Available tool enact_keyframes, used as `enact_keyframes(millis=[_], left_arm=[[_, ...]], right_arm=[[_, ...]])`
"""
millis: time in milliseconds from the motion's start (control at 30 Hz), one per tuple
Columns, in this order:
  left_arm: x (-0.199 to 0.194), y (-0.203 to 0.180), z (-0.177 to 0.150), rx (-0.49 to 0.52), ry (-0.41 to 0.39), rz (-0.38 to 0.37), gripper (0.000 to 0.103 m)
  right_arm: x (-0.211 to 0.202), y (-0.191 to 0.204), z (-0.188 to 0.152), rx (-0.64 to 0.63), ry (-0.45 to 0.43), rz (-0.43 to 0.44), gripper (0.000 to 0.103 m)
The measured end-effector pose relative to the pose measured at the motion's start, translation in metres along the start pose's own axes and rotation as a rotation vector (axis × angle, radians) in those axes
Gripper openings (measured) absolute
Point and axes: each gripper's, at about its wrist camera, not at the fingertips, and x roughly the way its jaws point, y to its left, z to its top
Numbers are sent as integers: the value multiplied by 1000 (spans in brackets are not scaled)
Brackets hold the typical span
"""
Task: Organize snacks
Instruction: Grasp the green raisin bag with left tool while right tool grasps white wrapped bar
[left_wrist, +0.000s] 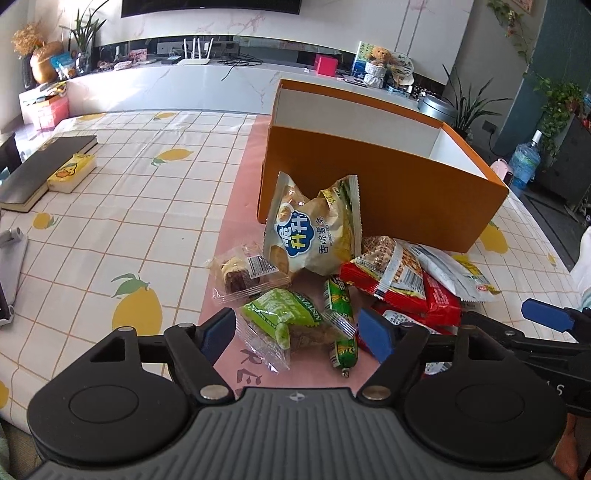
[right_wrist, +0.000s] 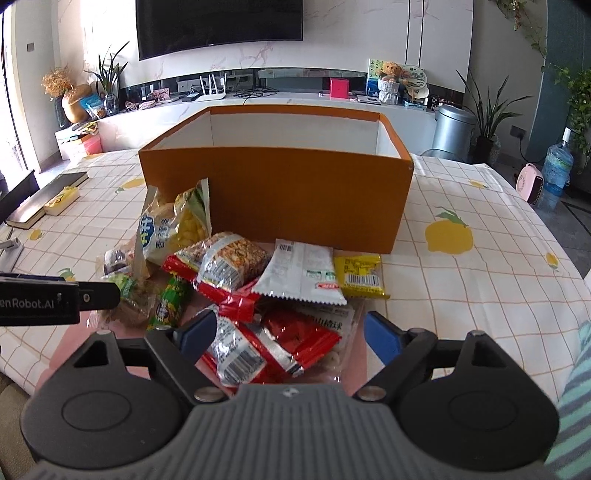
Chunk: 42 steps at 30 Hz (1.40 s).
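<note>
An open orange box with white inner walls stands on the table, with a pile of snacks in front of it. My left gripper is open, low over a green cake packet and a green sausage stick. Behind these lie a yellow chips bag and a clear cake packet. My right gripper is open above red packets. A white packet, a yellow packet and a cracker pack lie beyond it.
The table carries a lemon-print cloth and a pink mat. A black book and a yellow box lie at the far left. A TV cabinet with plants and ornaments runs along the back wall.
</note>
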Motion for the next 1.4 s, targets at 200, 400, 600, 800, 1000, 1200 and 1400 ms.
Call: enact_keyframes(millis=[200,400,600,800,1000,1200,1400], left_arm=[[23,6,14,-136,62,29,89],[40,9,14,-174,116,72,89],[51,10,10,-189,131,82,89],[56,6,5,-177,131,93,83],[56,0,3,-145,111,96,74],[54,-5,3,-116,103,91,63],[44,-7,1,-110,93,76,59]], right_arm=[[22,-8,21,61,15,8,84],[49,-13,28,108,62,13,81],[66,-16,22,130,86,41,71],[71,-16,19,135,86,70,64],[70,-16,19,129,78,72,63],[65,-16,20,125,65,67,63],[53,-15,23,117,39,65,62]])
